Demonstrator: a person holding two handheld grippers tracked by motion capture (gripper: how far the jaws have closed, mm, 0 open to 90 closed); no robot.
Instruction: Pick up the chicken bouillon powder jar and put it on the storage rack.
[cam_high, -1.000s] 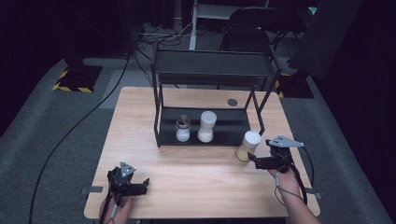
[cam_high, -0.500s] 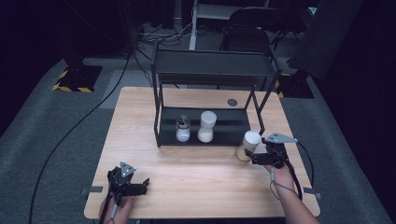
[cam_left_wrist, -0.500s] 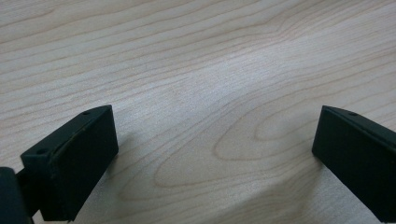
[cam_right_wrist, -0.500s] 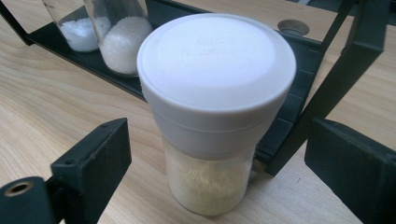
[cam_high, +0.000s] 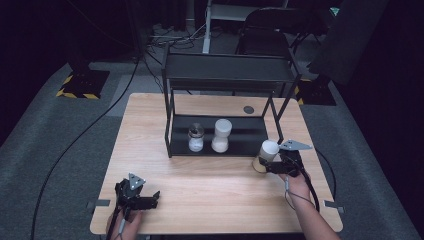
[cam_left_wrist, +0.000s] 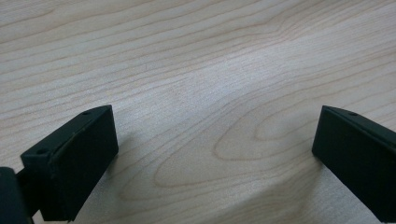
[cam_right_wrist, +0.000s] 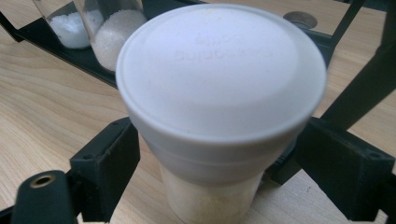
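Your right gripper (cam_right_wrist: 215, 186) has the jar (cam_right_wrist: 219, 107) between its jaws, which have just been closing — in the right gripper view they flank the jar's neck just under the white lid, close on both sides, but a firm pinch is not yet plain, so treat them as still apart. The jar stands on the table (cam_high: 210, 185) just beside the rack's (cam_high: 227, 75) right front leg, near the two jars (cam_high: 209, 136) on the lower shelf. Finish the squeeze on the neck below the lid's lip, not on the lid itself, keep the jar upright, and watch that leg when you lift — it looks like the likeliest thing to catch on the way to the shelf. Your left gripper (cam_high: 142, 200) rests at the table's near left edge with its jaws spread wide and nothing between them. Against the earlier frame, the right gripper has slid in toward the jar and sits a little lower; the left one and the shelf jars lie as they did.
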